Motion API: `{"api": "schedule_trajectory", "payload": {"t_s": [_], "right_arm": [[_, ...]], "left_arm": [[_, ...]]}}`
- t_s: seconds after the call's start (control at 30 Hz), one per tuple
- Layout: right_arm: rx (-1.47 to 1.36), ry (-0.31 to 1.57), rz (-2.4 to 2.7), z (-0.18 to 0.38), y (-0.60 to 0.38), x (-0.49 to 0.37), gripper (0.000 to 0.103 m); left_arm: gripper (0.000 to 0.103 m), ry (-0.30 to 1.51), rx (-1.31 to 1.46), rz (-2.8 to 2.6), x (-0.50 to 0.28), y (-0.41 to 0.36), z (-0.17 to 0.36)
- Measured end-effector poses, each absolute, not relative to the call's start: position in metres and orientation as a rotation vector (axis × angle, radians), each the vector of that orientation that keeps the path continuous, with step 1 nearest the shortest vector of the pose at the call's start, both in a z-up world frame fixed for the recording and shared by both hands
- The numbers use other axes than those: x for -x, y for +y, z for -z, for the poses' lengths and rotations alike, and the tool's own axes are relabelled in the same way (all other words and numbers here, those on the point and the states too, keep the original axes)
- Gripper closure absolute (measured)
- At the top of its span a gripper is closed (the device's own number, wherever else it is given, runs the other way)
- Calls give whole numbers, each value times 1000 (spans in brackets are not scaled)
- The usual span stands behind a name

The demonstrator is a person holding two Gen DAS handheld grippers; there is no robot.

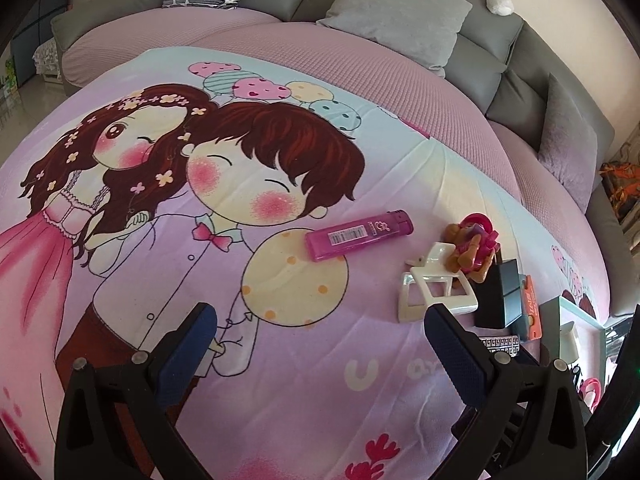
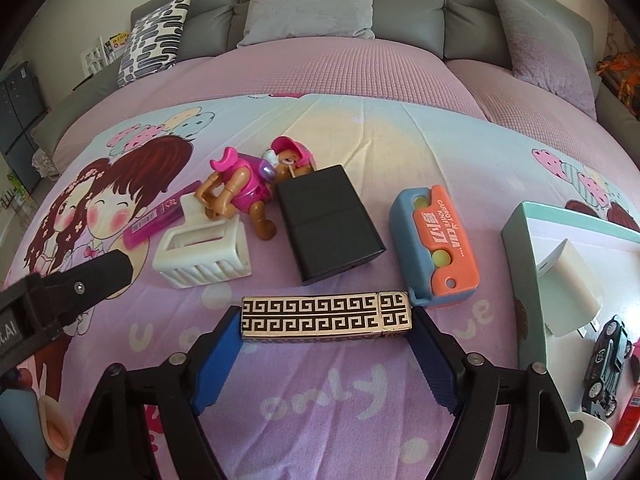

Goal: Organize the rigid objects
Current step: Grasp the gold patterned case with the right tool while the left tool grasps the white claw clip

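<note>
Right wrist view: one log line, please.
right hand-held gripper | pads at both ends of patterned lighter | lighter on bedsheet | tray at right

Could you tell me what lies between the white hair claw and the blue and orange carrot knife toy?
The black box lies between the white hair claw and the carrot knife toy, apart from both, clearest in the right wrist view.

Two grippers, both tilted downward
The left gripper (image 1: 320, 344) stands wide apart, holding nothing; the right gripper (image 2: 326, 344) brackets something, contact unclear.

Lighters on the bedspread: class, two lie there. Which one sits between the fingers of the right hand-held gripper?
The black-and-cream patterned lighter, lying crosswise between the right hand-held gripper. The pink lighter lies further off, beside the white hair clip.
</note>
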State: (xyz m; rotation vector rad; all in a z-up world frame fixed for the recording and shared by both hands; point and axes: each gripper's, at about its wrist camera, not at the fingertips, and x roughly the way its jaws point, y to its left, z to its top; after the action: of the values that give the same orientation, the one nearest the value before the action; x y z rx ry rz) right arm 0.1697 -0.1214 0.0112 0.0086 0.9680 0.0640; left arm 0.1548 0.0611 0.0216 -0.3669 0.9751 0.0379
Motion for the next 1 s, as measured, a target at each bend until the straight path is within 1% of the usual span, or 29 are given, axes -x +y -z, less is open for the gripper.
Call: {"api": "schedule_trajectory", "payload": {"t_s": [0.5,0.87,1.0], "right_arm": [[-79,985,-3,-19,-160,-164,20],[-73,995,-37,-20,-161,-163,20],[-74,996,-47,-20,-162,-163,20]], "left_arm": [[0,969,291,57,-174,13,-27],[0,985,264,59,-185,-9,-15],[2,971,257,55,-186,-9,-17]]}}
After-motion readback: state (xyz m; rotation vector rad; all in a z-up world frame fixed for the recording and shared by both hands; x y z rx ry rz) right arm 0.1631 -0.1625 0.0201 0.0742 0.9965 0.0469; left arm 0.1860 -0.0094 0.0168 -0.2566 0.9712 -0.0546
